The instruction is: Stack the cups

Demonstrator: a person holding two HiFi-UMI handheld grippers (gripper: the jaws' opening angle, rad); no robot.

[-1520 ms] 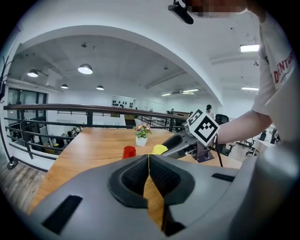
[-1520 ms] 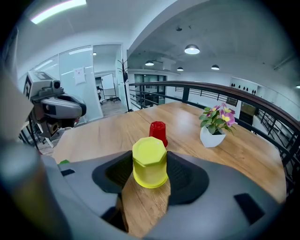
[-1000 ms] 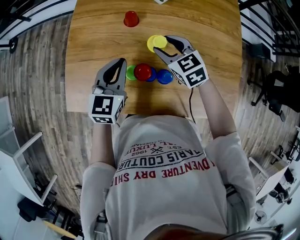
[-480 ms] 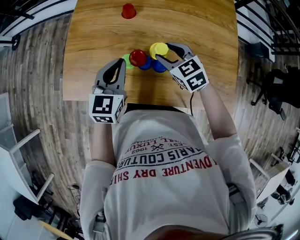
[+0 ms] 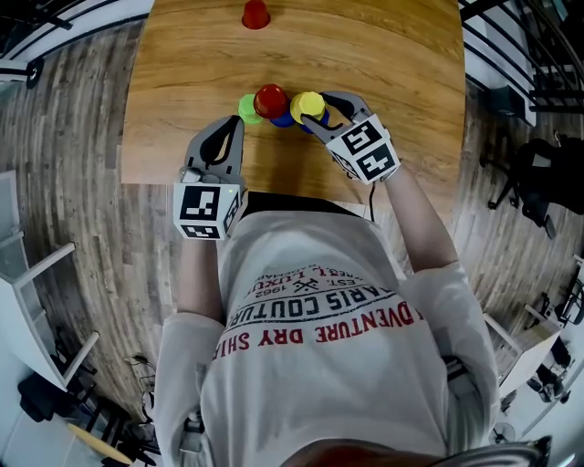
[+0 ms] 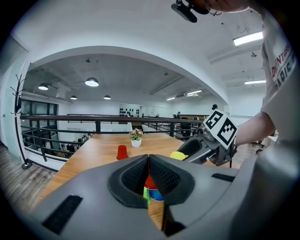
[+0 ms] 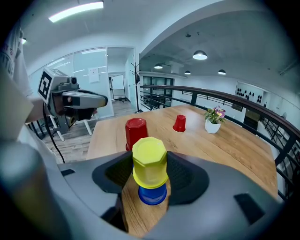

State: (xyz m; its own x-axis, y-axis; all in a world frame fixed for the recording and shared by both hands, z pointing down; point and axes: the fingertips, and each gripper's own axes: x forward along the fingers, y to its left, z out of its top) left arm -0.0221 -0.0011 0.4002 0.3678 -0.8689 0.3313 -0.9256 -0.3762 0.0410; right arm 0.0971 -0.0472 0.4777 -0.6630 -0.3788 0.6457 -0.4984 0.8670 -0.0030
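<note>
Right gripper (image 5: 318, 105) has its jaws spread wide and clamped on a yellow cup (image 7: 150, 159), pads pressing both sides. The cup is upside down and held directly over an upside-down blue cup (image 7: 152, 196) that stands on the wooden table (image 5: 401, 55). The yellow rim overlaps the blue cup's top, but whether it is fully seated can't be told.

Left gripper (image 5: 237, 124) has its jaws pressed together with nothing between them. It hovers near the table's front edge, pointing at the cup cluster and touching none of it.

The cluster sits mid-table near the front edge:
- A green cup (image 5: 247, 108) is at the left.
- A red cup (image 5: 271, 100), upside down, is just beside it, with a bit of blue showing at its base.
- The yellow-over-blue pair is at the right, close to the red cup.

A second red cup (image 5: 255, 14) stands alone, well apart, toward the far edge of the table. A small flower pot (image 7: 213, 125) is also out there, beyond that cup in the right gripper view.

Person's shirt fills the lower half of the head view.
</note>
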